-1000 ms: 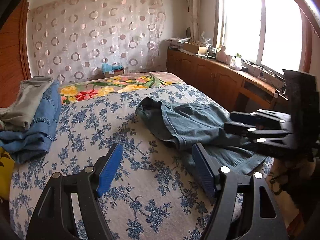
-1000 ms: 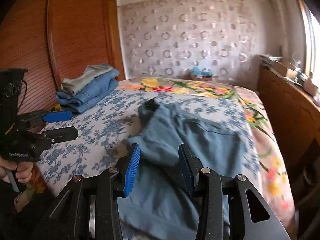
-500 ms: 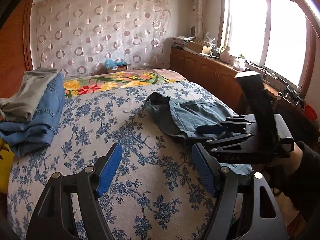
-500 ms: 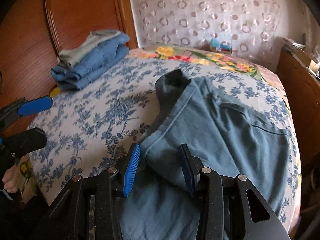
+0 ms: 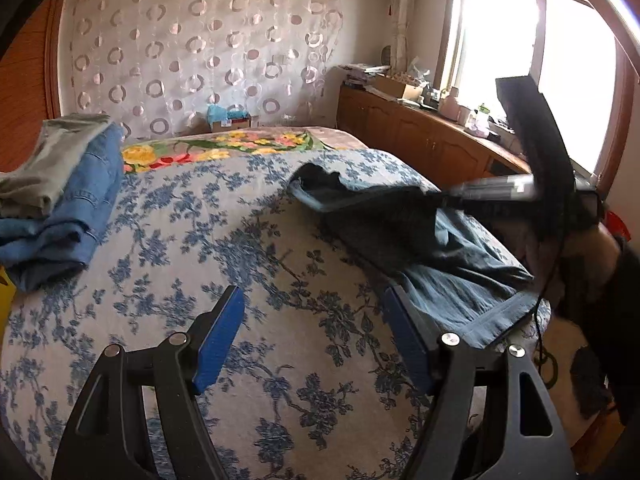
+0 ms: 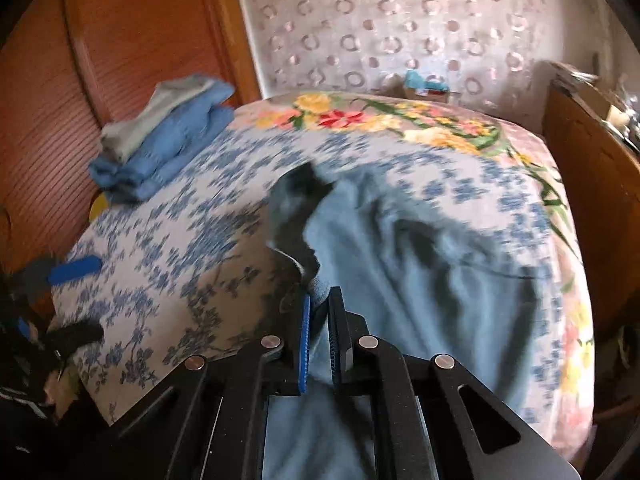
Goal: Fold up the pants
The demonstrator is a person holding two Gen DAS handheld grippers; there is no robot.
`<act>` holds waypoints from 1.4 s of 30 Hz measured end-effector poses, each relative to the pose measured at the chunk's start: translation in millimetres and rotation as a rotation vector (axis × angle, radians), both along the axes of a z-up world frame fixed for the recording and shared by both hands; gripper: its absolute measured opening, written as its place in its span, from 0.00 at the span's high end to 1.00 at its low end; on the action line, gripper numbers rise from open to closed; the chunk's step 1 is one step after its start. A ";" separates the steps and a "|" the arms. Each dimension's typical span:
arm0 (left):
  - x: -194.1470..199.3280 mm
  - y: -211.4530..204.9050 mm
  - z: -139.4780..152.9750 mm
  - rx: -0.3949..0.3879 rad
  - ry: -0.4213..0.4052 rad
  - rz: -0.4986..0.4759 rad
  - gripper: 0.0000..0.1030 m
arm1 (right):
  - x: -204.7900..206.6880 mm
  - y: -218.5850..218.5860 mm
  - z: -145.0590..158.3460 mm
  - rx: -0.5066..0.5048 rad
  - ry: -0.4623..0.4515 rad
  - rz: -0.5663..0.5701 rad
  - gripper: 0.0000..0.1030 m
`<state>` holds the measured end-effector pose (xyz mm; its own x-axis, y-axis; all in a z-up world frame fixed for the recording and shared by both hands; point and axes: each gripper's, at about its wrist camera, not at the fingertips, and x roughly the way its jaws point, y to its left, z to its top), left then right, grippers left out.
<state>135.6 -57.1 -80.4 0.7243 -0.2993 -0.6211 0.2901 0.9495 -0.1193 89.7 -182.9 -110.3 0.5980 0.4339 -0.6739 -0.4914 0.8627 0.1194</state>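
Note:
Blue-grey pants (image 5: 452, 248) lie on the right half of the bed, with the near hem at the bed's edge. My right gripper (image 6: 320, 296) is shut on a fold of the pants (image 6: 420, 280) at their left edge, and the cloth is pinched between the blue pads. In the left wrist view the right gripper (image 5: 448, 198) is blurred and holds that edge lifted off the bed. My left gripper (image 5: 312, 296) stands open over the bedspread, left of the pants, with nothing between its fingers. It also shows at the left edge of the right wrist view as the left gripper (image 6: 80, 300).
The bed (image 5: 200, 240) has a blue-flowered cover. A stack of folded pants (image 5: 68, 200) sits at its far left by the wooden wardrobe (image 6: 80, 60). A low wooden cabinet (image 5: 420, 140) under the window runs along the right. A small box (image 5: 228, 118) stands beyond the bed.
My right gripper moved forward onto the pants' left edge and shut on it, raising the cloth. The left gripper stayed open and almost still.

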 end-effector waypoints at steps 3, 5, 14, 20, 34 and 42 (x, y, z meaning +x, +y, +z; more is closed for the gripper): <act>0.2 -8.8 -3.2 0.003 0.007 -0.017 0.29 | 8.6 -17.0 7.6 -0.019 -0.017 -0.051 0.93; -0.8 -16.5 -5.4 0.006 0.010 -0.035 0.29 | 16.5 -27.4 11.9 -0.043 -0.027 -0.093 0.94; -5.7 -28.7 -8.1 0.020 0.020 -0.061 0.29 | 62.1 -48.2 8.0 -0.202 -0.049 -0.290 0.94; -4.9 -29.3 -10.7 0.016 0.028 -0.056 0.29 | 56.9 -50.9 0.4 -0.114 -0.025 -0.342 0.72; -2.8 -46.5 -26.0 0.033 0.066 -0.079 0.29 | 83.4 -10.6 -55.9 -0.206 0.074 -0.178 0.69; -1.2 -48.2 -28.6 0.041 0.072 -0.070 0.29 | 98.2 -32.2 -50.5 -0.258 0.007 -0.306 0.93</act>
